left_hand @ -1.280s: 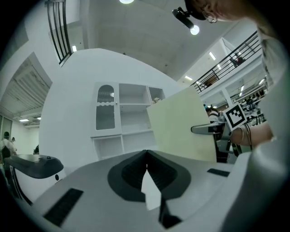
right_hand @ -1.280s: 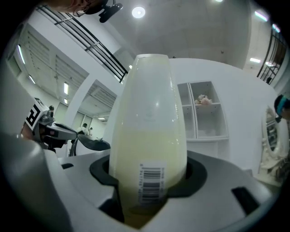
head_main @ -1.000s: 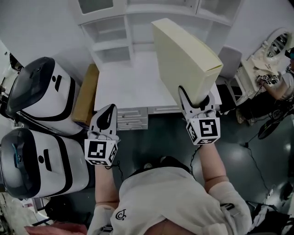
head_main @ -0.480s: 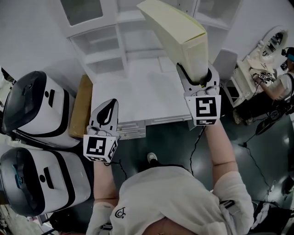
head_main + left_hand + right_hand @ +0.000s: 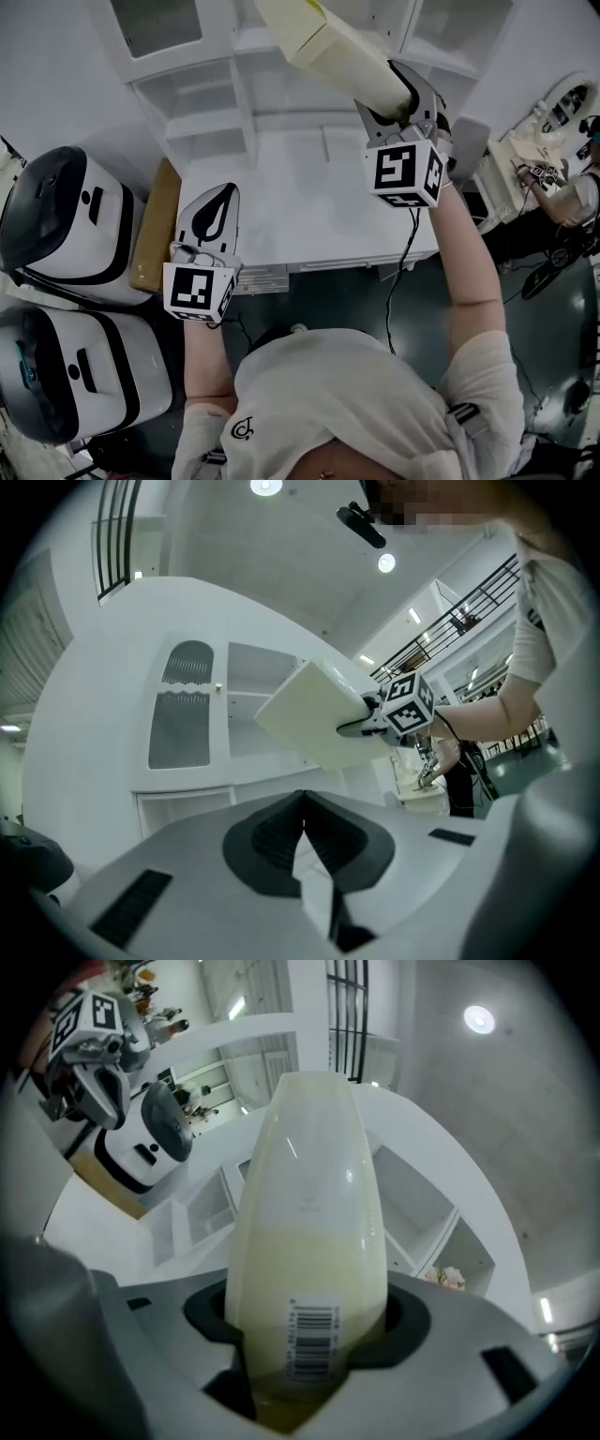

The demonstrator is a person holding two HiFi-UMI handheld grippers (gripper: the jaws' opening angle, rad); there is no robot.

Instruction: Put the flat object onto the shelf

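Note:
The flat object is a cream box [image 5: 328, 47] with a barcode on its narrow end [image 5: 309, 1241]. My right gripper [image 5: 403, 98] is shut on that end and holds the box up, slanting toward the white shelf unit [image 5: 202, 103] at the back. In the left gripper view the box [image 5: 314, 714] hangs in front of the shelf's upper compartments. My left gripper [image 5: 214, 225] stays low over the white desk's [image 5: 309, 206] front left corner, its jaws together with nothing between them.
Two large white-and-black machines [image 5: 66, 225] stand at the left, with a brown cardboard box [image 5: 155, 230] between them and the desk. Another person [image 5: 562, 187] sits at a cluttered table on the right. Dark floor lies below.
My right gripper has lifted the cream box up and away, toward the shelf's upper compartments. The left gripper has hardly moved.

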